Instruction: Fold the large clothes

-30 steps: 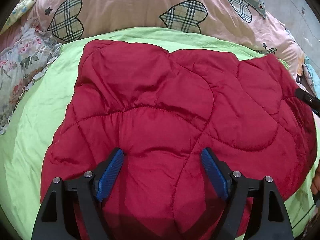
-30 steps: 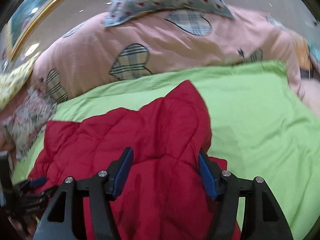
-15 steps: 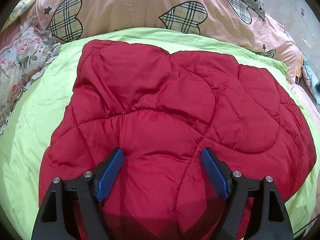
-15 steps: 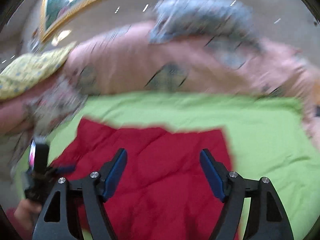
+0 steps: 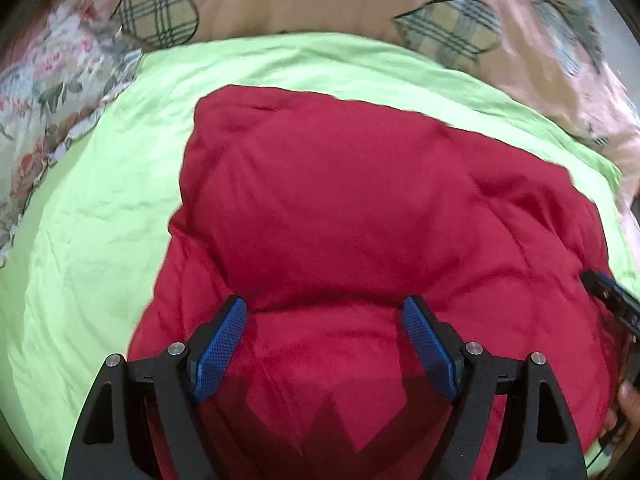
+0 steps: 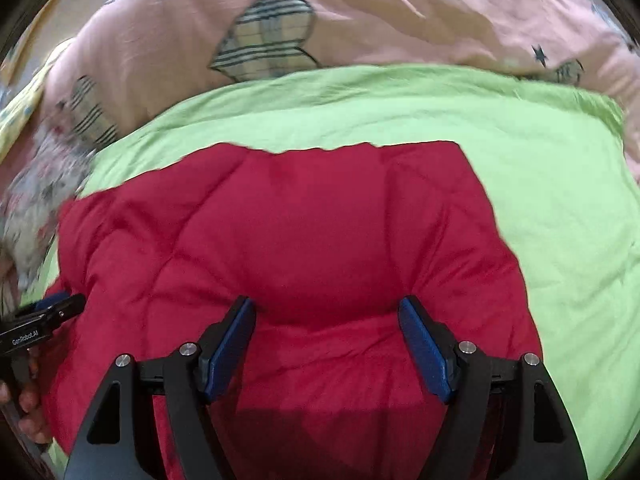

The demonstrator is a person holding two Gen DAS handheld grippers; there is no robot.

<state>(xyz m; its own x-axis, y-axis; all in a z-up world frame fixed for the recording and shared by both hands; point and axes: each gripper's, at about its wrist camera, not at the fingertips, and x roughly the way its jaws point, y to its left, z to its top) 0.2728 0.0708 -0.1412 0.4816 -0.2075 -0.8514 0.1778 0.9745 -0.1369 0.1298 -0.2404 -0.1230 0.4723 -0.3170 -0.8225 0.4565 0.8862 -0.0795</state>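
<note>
On the left claw (image 6: 60, 308), white lettering reads "GenRobot.AI".

Under my view is a bed covered by a light green sheet (image 5: 100, 208). On this sheet lies a red quilted garment (image 5: 360, 208), folded into a thick, puffy block, with green visible on its left, far and right sides. Behind the sheet, a pink duvet with checked hearts (image 6: 360, 28) is piled up. A floral frilled cloth (image 5: 48, 80) lies at the far left.
</note>
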